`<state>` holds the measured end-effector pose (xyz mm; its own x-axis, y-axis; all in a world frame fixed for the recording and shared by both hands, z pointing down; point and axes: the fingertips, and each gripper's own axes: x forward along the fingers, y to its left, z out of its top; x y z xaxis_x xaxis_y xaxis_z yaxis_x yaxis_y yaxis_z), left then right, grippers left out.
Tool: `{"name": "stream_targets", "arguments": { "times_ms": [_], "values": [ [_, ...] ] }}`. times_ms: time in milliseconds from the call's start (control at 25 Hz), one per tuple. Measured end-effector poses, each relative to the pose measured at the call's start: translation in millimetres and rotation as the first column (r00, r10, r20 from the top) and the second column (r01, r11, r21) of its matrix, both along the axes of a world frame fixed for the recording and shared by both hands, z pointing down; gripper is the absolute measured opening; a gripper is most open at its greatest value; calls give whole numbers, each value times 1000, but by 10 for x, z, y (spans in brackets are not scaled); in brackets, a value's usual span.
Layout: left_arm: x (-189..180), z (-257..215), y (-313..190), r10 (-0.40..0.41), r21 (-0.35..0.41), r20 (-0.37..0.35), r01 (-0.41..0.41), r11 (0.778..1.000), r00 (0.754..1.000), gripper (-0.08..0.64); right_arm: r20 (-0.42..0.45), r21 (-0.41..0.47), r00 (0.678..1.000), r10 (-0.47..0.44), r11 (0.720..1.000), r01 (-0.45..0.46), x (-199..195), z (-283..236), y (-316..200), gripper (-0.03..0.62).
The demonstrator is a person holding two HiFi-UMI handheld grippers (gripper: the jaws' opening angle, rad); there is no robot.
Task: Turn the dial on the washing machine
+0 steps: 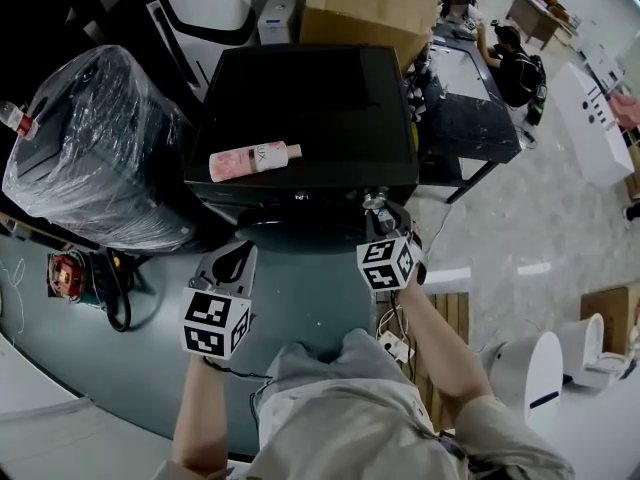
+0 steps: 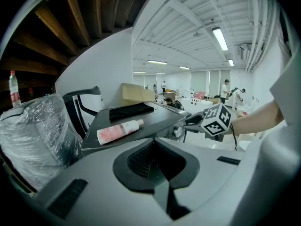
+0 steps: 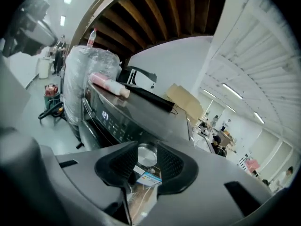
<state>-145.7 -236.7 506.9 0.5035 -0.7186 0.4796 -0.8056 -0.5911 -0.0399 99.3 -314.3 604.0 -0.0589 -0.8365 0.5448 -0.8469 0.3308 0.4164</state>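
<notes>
Grey floor (image 1: 300, 308) runs under a black washer (image 1: 300, 98), which stands straight ahead of both tools. The right gripper (image 1: 380, 213) reaches the washer's front edge, and the dial (image 3: 146, 153) sits right between its jaws. The ribbed black pads (image 3: 115, 161) close against the dial's rim on either side. The dial is a round knob with a flat, brushed silver face, set at the end of a glossy dark panel (image 3: 113, 121) that stretches away to the gripper's left with lit figures on it.

The left gripper (image 2: 157, 159) hangs lower and back from the washer. Its jaws stand apart with nothing between them, and the dial lies well ahead and to its right.

Beyond both grippers, a pink and white bottle (image 1: 254, 160) lies on its side on the washer's smooth lid, with a flat black cloth (image 2: 131, 111) farther back. Left of the left gripper bulges a bundle (image 1: 95, 148) wrapped in crinkled clear film. A cardboard box (image 1: 365, 8) stands behind the washer.
</notes>
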Motion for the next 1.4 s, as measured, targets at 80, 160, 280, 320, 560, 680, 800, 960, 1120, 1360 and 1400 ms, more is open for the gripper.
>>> {"name": "stream_targets", "arguments": {
  "times_ms": [80,160,280,320,560,680,800,960,1120,1360,1400],
  "values": [
    [-10,-147,7,0,14,-4,0,1000,1000,20,53,14,999,-13,1000,12,-64,-266,91,120],
    [-23,-293,13,-3,29,-8,3,1000,1000,20,107,30,993,-41,999,38,-151,-536,171,115],
    [-32,-495,43,-5,48,-18,6,999,1000,21,203,57,977,-73,996,63,-275,-923,290,88],
    [-32,-562,59,-5,54,-21,6,999,1000,20,229,65,970,-80,996,67,-308,-1048,330,76],
    [-7,-1015,135,13,121,-24,-10,993,1000,21,322,152,935,-150,983,105,-435,-1783,509,37],
    [3,-1254,168,17,162,-27,-12,987,999,20,387,196,901,-194,973,126,-525,-2142,639,32],
    [16,-1490,226,23,201,-31,-16,979,999,20,438,234,868,-236,962,143,-594,-2469,805,29],
    [40,-1775,318,30,246,-32,-21,969,999,21,468,288,838,-280,945,156,-601,-2869,1006,28],
    [46,-2029,433,24,304,-39,-11,953,999,21,487,340,811,-324,926,166,-600,-3216,1201,28],
    [60,-2359,606,21,418,-37,-4,908,999,20,473,398,787,-396,893,210,-702,-3574,1437,28],
    [65,-2397,633,22,426,-35,-5,905,999,20,465,409,786,-408,886,218,-718,-3620,1466,28]
  ]
}}
